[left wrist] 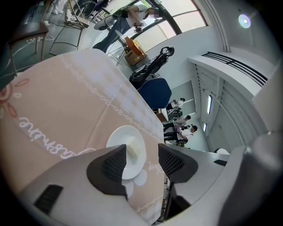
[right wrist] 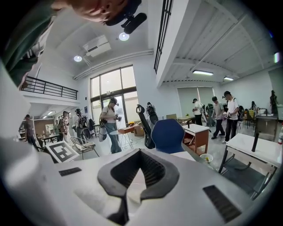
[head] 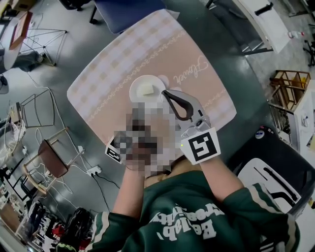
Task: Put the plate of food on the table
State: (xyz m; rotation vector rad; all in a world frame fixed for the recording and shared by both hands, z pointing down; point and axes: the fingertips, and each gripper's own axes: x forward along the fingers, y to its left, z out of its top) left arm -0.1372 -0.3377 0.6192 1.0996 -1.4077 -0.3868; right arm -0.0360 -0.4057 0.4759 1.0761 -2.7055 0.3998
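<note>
A white plate [head: 140, 84] holding a pale block of food [head: 146, 89] rests on the pink checked tablecloth [head: 197, 74] of the table. My right gripper [head: 166, 93] is shut, its black jaws closing a loop with the tips at the plate's right rim; nothing shows between them. In the right gripper view my right gripper [right wrist: 139, 152] shows only pale cloth through the loop. In the left gripper view my left gripper [left wrist: 141, 160] stands open above the plate [left wrist: 116, 139] and the food [left wrist: 133, 148]. The head view shows only its marker cube [head: 114, 150].
A blue chair [head: 130, 12] stands at the table's far side. Wire and wooden chairs [head: 51, 157] and a power strip [head: 93, 171] are on the floor at left. White tables [head: 263, 22] stand at right. Several people [right wrist: 110, 123] are in the room beyond.
</note>
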